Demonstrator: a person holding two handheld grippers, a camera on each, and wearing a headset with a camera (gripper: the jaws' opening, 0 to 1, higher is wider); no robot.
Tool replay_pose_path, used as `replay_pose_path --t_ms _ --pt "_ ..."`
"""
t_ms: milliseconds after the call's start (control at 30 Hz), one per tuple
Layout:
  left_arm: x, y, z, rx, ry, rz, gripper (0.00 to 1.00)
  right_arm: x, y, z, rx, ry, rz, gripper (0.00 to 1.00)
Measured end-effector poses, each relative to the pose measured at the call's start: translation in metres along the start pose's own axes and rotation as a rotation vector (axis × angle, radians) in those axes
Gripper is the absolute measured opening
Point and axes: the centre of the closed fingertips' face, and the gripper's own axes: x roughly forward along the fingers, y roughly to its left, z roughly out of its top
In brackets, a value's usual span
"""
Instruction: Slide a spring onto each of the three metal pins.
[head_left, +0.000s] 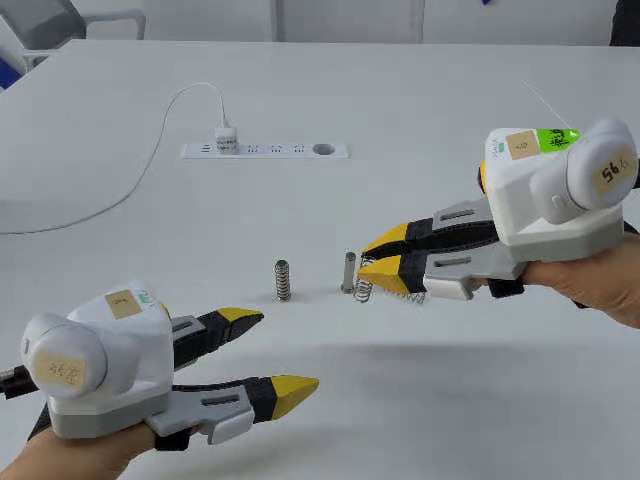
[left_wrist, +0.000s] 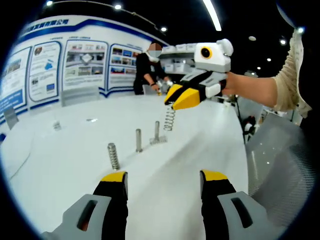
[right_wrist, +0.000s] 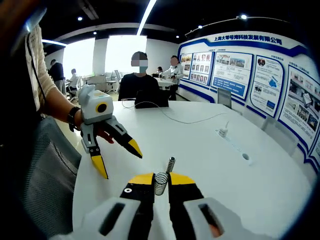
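The fingers (right_wrist: 142, 180) of the right gripper (head_left: 368, 257) are closed almost fully, pinching the upper coils of a spring (right_wrist: 160, 182). The rest of the spring hangs free below the fingertips and leans slightly.

The fingers of the left gripper (head_left: 290, 348) are spread wide and hold nothing. They are well apart from the pins, above the bare counter (head_left: 450, 400).

**Position of the work**
- Ahead of the left fingers, three pins stand in a row running away from them.
- The nearest pin (left_wrist: 114, 156) already carries a spring.
- The middle pin (left_wrist: 138, 140) is bare.
- The farthest pin (left_wrist: 156, 131) is also bare and sits on a small base.
- In the left gripper view, the lower end of the held spring is level with the top of the farthest pin and just beside it. It does not appear to be threaded on.

**Probable faults from this position**
- Misalignment: the spring leans, so its bottom coil may land on the rim of the pin rather than around it. Downward pressure would then buckle the spring.
- Ejection: only a few coils are held. A buckled spring can flick out of the fingers and roll across the counter.
- Displacement: a sideways push from the fingertips could tip or shift the pin on its base.
- Wrong target: the bare pins stand near each other, so drift could bring the spring onto the middle one.
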Motion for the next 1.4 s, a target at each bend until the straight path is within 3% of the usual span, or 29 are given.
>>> replay_pose_path --t_ms 400,833,1400 --pt "-0.007 0.007 -0.003 -0.016 -0.001 0.025 0.62 0.005 -0.028 0.007 0.002 -0.005 -0.08 0.11" --pt "-0.009 0.009 -0.006 -0.026 -0.001 0.033 0.63 0.018 -0.052 0.003 -0.003 0.018 -0.141 0.11" --pt "-0.011 0.009 -0.008 -0.035 0.004 0.037 0.63 0.034 -0.063 -0.01 0.03 0.048 -0.142 0.11"
